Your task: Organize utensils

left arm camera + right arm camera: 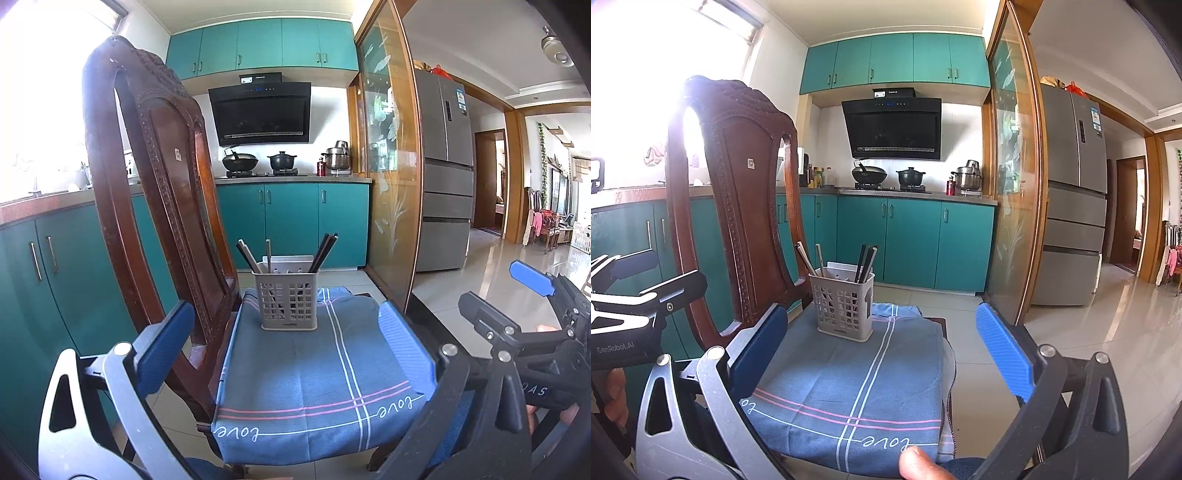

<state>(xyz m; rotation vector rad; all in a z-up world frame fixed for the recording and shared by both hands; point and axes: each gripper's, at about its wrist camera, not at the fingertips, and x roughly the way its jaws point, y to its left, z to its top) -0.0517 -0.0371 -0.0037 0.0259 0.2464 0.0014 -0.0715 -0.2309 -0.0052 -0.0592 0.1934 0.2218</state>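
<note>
A grey plastic utensil caddy (289, 300) (844, 303) stands upright on a blue cloth (317, 384) (857, 384) laid over a chair seat. Several dark chopsticks (324, 250) (866, 260) lean out of its top, some to the left, some to the right. My left gripper (286, 352) is open, well short of the caddy, with nothing between its blue pads (168, 341). My right gripper (884, 349) is open too, empty, held in front of the seat; it also shows at the right of the left wrist view (532, 280).
The chair's carved wooden backrest (155, 177) (738, 192) rises on the left of the seat. Teal kitchen cabinets (295, 221), a stove with pots (258, 162), a glass sliding door (1012, 206) and a grey fridge (1075, 199) stand behind. A fingertip (919, 465) shows at the bottom edge.
</note>
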